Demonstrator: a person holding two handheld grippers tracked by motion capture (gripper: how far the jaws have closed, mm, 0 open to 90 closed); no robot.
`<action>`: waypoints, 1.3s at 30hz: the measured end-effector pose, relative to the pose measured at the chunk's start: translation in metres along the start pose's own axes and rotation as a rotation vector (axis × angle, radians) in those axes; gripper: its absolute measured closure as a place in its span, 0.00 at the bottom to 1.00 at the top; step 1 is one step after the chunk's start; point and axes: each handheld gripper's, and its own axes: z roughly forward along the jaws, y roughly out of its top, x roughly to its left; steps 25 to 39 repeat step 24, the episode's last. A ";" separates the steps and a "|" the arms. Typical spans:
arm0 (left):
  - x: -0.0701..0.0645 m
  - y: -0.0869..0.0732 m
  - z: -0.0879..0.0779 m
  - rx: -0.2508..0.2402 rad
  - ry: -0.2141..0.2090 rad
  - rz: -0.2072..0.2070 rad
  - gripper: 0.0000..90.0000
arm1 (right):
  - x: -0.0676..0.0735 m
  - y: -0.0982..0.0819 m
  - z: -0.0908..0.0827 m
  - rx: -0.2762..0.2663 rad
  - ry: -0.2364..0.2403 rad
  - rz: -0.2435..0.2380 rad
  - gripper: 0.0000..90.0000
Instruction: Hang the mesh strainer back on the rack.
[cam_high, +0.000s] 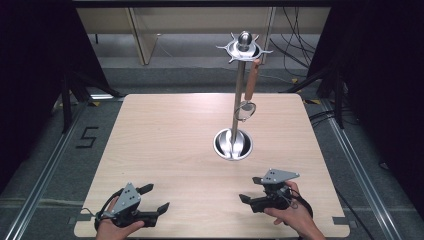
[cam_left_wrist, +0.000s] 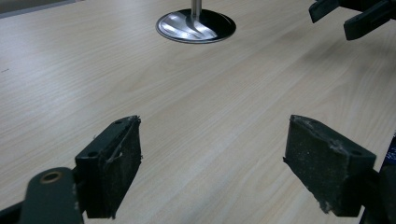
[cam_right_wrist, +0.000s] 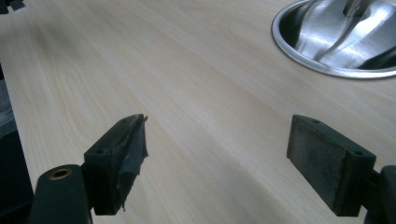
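Utensil stand (cam_high: 236, 100), steel, upright mid-desk; wooden-handled strainer (cam_high: 248, 95) hanging from its top ring, beside the pole. Left gripper (cam_high: 154, 198) and right gripper (cam_high: 249, 190): fingers released, empty, low at the near edge of the desk (cam_high: 165, 140). Likely step, the strainer: approach from the side; grasp the handle mid-length; lift clear of the hook before withdrawing.

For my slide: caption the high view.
Two open hand-held grippers, left and right, rest before a steel utensil stand holding one strainer.
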 end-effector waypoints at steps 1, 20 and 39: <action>0.000 0.000 0.000 -0.001 0.001 -0.001 0.20 | 0.001 -0.003 -0.002 0.015 -0.014 -0.011 0.23; 0.000 0.000 0.001 0.006 -0.002 0.004 0.20 | 0.001 -0.009 0.002 0.045 -0.031 -0.024 0.23; 0.000 0.000 0.001 0.008 -0.001 0.002 0.20 | -0.001 -0.009 0.002 0.043 -0.029 -0.036 0.23</action>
